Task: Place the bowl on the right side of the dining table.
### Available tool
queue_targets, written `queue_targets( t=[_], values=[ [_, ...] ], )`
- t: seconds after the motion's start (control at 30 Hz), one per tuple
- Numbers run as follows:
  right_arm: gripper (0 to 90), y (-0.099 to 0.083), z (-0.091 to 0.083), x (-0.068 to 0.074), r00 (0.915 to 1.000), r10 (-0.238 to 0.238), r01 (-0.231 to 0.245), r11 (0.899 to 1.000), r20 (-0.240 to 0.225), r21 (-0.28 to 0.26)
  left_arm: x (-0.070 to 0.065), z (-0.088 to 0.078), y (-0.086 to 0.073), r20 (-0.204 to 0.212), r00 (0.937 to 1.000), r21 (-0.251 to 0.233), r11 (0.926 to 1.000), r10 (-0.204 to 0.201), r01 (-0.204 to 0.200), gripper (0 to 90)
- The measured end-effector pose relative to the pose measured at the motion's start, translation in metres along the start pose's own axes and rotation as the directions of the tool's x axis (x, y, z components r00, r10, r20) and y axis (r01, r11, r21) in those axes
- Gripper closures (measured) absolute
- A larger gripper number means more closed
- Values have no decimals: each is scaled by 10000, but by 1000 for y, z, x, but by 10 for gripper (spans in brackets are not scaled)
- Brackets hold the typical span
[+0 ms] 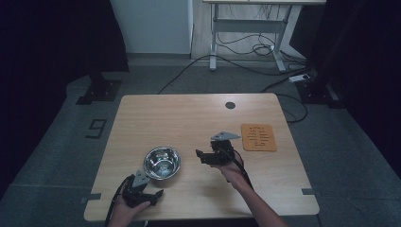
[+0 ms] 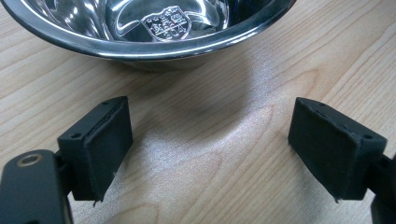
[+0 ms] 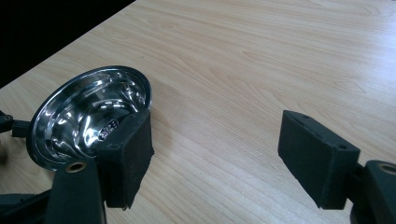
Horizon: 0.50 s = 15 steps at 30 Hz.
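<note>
One stainless steel bowl (image 1: 162, 162) stands upright on the wooden table (image 1: 189, 113), just ahead of the left gripper (image 1: 150, 195) and off to the left of the right gripper (image 1: 202, 156). In the left gripper view the bowl's rim (image 2: 140, 46) lies straight beyond the jaws, close but apart from both pads — bare wood lies between them. In the right gripper view the bowl (image 3: 88, 116) sits behind the left-hand jaw, which covers part of its near rim; whether that pad touches the metal I cannot tell.

Both pairs of jaws stand wide apart with nothing between them.

The bowl looks thin-walled and light, rigid, and not likely to break, but its polished skin will be slippery and its sloped wall gives flat pads little to bite. The rolled rim is probably the best hold — one pad inside, one outside, pinching the wall just below the lip. A stamped crest (image 2: 166, 22) marks the inside bottom; the bowl holds nothing.

Counted: one bowl, two grippers, one cork mat (image 1: 258, 137) lying well apart beyond the right gripper's jaws, and one round dark cable port (image 1: 230, 105) near the table's far edge.
</note>
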State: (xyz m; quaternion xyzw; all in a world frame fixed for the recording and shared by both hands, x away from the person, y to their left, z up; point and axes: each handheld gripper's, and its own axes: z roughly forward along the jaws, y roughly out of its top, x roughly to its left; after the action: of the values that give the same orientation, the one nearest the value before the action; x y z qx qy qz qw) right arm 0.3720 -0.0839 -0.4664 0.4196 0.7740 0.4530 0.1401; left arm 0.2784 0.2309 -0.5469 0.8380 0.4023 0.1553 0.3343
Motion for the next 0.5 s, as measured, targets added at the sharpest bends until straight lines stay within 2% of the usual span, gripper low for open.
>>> queue_targets(
  t=[0.5],
  values=[
    [261,6,17,14,9994,79,-73,9998,-325,194,0,0,0,-5,10000,0,10000,7,-7,133]
  ],
)
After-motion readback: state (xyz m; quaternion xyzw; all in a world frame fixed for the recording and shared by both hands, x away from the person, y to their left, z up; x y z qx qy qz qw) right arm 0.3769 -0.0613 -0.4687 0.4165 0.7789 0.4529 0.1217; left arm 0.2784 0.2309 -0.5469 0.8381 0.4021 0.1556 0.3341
